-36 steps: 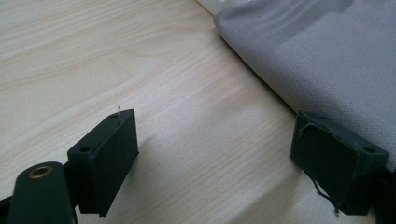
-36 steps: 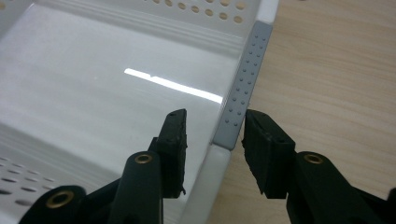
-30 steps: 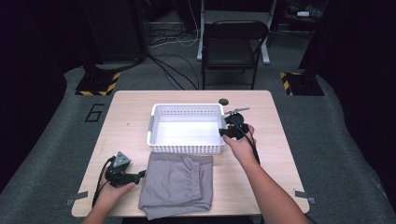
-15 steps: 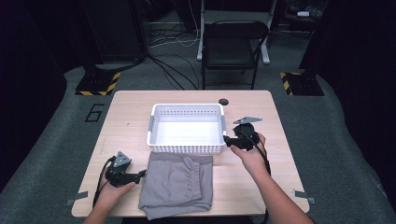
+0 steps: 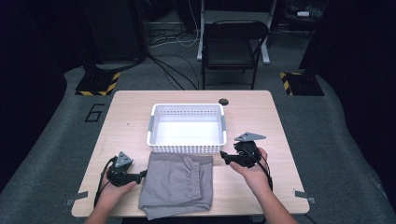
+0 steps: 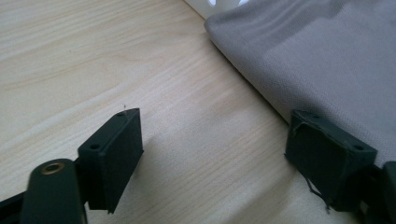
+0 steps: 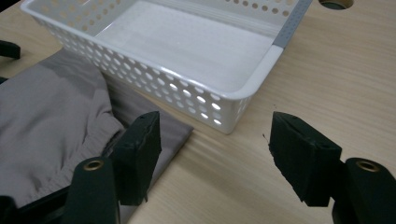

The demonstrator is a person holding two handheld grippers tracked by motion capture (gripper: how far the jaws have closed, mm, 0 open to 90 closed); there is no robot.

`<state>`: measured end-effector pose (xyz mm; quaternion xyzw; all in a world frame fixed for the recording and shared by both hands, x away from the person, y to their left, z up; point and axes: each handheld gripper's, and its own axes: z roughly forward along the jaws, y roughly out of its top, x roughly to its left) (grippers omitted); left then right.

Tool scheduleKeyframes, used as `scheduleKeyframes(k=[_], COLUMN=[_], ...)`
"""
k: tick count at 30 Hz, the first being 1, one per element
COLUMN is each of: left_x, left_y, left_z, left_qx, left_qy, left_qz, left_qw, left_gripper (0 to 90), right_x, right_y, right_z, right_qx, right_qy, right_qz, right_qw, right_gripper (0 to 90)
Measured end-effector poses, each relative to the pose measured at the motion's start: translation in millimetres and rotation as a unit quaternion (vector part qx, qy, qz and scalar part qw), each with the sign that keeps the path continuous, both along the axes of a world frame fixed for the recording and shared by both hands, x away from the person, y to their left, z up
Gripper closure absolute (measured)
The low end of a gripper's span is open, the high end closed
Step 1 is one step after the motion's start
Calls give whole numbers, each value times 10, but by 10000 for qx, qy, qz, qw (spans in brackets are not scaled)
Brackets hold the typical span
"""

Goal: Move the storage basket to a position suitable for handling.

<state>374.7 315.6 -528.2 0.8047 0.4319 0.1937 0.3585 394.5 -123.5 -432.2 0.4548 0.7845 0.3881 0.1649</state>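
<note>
Beside the folded grey shorts (image 5: 177, 184), the left gripper (image 5: 140, 176) rests with jaws wide and empty; the right gripper (image 5: 223, 157), jaws just opening and empty, hovers near the white basket (image 5: 187, 147).

You see matt grey woven cloth in the folded shorts (image 5: 176, 184), glossy perforated white plastic in the basket (image 5: 187, 145) at their twelve o'clock, and smooth pale wood-grain table (image 5: 261, 112) beneath both.

Right gripper (image 7: 212, 156): jaws apart, nothing between them, just been opening, over a wooden table (image 7: 336, 70). White perforated basket (image 7: 187, 51): ahead, empty, corner nearest. Folded grey garment (image 7: 51, 126): at left, beside the basket.
</note>
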Motion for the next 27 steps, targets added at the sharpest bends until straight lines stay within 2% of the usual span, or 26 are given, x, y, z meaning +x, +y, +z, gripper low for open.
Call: scheduleKeyframes(k=[3,5,9,12,14,16,19,21,22,24,25,27], left_x=[-2,-4,-10,-16,-27,-45,-84,-110,-121,-151,-168,-193], left_y=[-4,-6,3,5,-11,-16,-40,-60,-72,-74,-81,-88], left_z=[4,6,28,47,58,88,140,175,187,229,248,271], left_qx=[-7,-50,-175,-275,-340,-487,-633,-606,-611,-611,-704,-765], left_qy=[18,5,124,214,190,196,255,287,249,315,308,293], left_qz=[2,4,71,130,212,197,182,153,186,216,289,358], left_qw=[10000,10000,9997,9993,9990,9984,9975,9976,9976,9974,9966,9960], left_gripper=[244,260,318,348,352,365,386,390,389,390,390,390], right_x=[-36,-64,-116,-164,-188,-211,-248,-266,-272,-285,-300,-312], right_y=[-14,-18,-17,14,21,31,59,80,86,97,115,126], right_z=[-68,-101,-167,-223,-253,-279,-329,-355,-363,-377,-381,-414], right_qx=[70,167,176,112,-51,-77,-136,-176,-187,-186,-141,-180], right_qy=[74,208,190,151,60,43,92,123,148,187,229,191], right_qz=[144,133,106,86,114,81,89,95,136,193,139,215], right_qw=[9998,9996,9996,9998,9999,9999,9998,9997,9996,9995,9995,9994], right_gripper=[382,400,415,440,440,441,441,440,448,478,489,502])
